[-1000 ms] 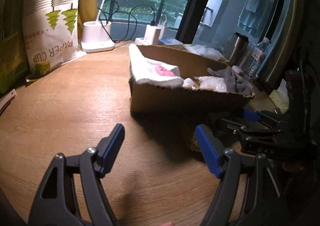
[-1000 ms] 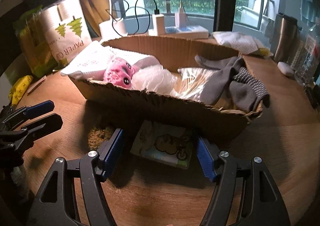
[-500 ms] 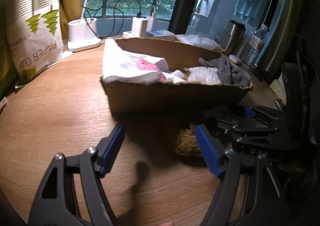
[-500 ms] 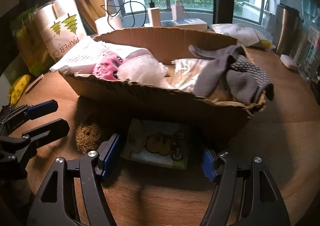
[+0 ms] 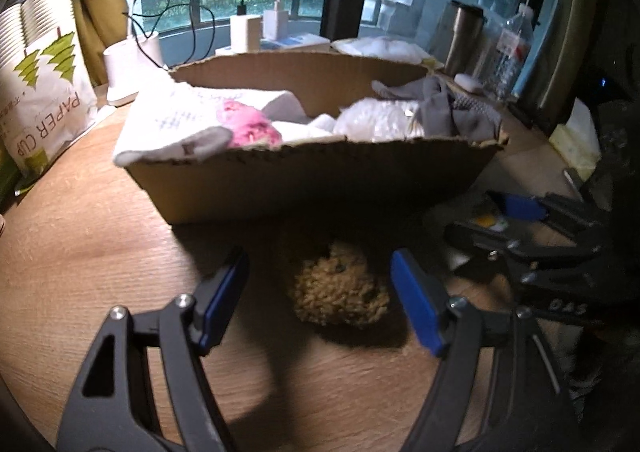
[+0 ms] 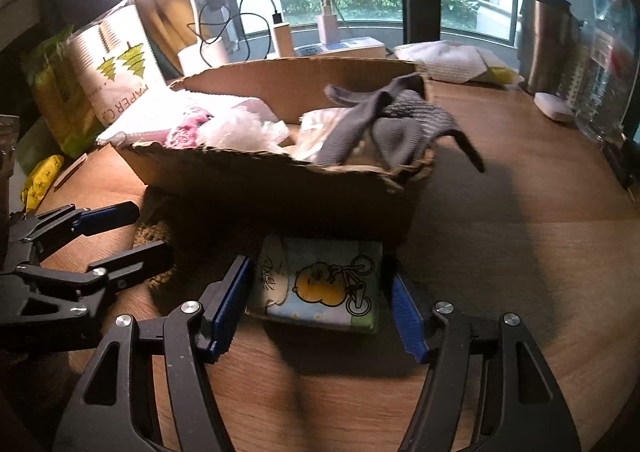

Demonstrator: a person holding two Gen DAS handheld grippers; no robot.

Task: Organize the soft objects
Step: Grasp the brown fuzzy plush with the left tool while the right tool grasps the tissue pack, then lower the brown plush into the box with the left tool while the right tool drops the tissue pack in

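Note:
A cardboard box (image 5: 312,180) on the wooden table holds a white cloth (image 5: 180,124), a pink plush (image 5: 248,128), white fluff and grey socks (image 6: 384,124). A tan fuzzy ball (image 5: 340,288) lies in front of the box, between the fingers of my open left gripper (image 5: 320,300). A flat tissue pack with a cartoon bear (image 6: 320,284) lies against the box front, between the fingers of my open right gripper (image 6: 316,304). In the right wrist view the left gripper (image 6: 132,232) is at the left and the box (image 6: 280,188) is just behind the pack.
A paper cup bag (image 5: 44,92) stands at the left. Chargers, cables and a white lamp base (image 5: 128,68) line the window sill. A steel tumbler (image 5: 464,36), a water bottle (image 5: 508,52) and a folded white cloth (image 6: 444,60) stand at the back right.
Both grippers moved forward and lower toward the box. The left one swung right so the tan ball now sits between its fingers. The tissue pack now sits between the right fingers.

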